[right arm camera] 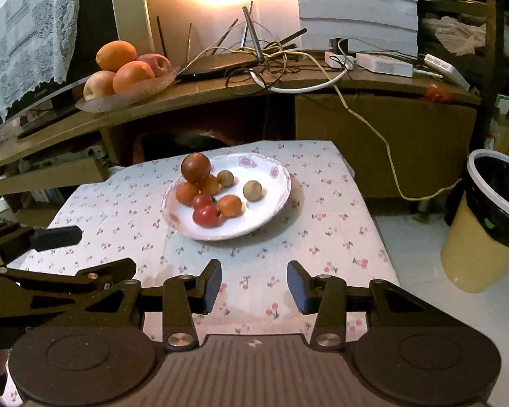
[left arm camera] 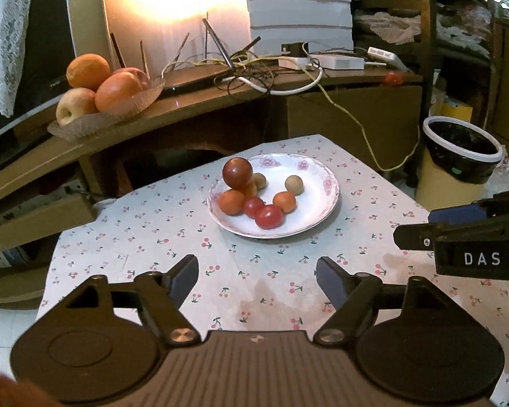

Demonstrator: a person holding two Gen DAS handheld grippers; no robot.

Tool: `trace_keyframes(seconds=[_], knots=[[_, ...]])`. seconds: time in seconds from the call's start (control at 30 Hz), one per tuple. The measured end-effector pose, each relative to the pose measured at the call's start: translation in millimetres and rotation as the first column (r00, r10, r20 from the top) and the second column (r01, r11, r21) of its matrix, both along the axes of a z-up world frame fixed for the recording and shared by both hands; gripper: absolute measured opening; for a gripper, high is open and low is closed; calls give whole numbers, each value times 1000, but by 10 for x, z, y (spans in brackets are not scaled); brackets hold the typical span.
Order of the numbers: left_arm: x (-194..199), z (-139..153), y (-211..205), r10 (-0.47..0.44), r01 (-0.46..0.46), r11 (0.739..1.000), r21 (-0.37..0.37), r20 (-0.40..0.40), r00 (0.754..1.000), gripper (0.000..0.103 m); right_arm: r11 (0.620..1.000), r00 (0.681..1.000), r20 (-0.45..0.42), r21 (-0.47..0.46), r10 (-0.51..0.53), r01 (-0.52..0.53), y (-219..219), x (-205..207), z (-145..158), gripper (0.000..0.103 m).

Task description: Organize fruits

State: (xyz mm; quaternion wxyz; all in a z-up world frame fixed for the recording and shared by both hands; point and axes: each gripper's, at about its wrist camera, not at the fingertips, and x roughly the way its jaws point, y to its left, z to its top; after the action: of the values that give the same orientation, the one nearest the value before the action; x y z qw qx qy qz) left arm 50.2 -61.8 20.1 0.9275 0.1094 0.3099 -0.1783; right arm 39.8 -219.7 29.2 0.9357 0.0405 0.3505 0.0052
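On the white plate mid-table sit the small fruits, piled — top one perched. Both the left gripper and right gripper hover spread, empty; best take the loose outer fruit first — gently.

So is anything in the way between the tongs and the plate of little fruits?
Nothing visible is. Only bare cherry-print tablecloth lies between the open right tongs and the plate, and likewise ahead of the open left tongs. Both hang short of the small fruits.
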Motion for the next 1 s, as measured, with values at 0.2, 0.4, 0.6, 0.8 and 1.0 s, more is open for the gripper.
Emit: trace_keyframes(seconds=[0.2,0.4,0.6,0.8,1.0], knots=[[-148,76,27,12,-11,999,-30,18,1000,93,1000,1000,7,1,-12,12,23,-156,21,43],[-295,30,12,19,-19,1000,18,33,999,100,1000,1000,15,-2,-19,20,44,-299,25,43],[-412,33,13,34,-37,998,55,62,997,103,1000,1000,12,-6,-17,17,94,-394,8,43],[-476,38,46,55,-59,997,55,67,996,103,1000,1000,11,-10,-9,9,144,-498,-6,43],[-553,31,97,74,-78,995,60,65,995,103,1000,1000,3,-17,-3,3,185,-628,-32,43]])
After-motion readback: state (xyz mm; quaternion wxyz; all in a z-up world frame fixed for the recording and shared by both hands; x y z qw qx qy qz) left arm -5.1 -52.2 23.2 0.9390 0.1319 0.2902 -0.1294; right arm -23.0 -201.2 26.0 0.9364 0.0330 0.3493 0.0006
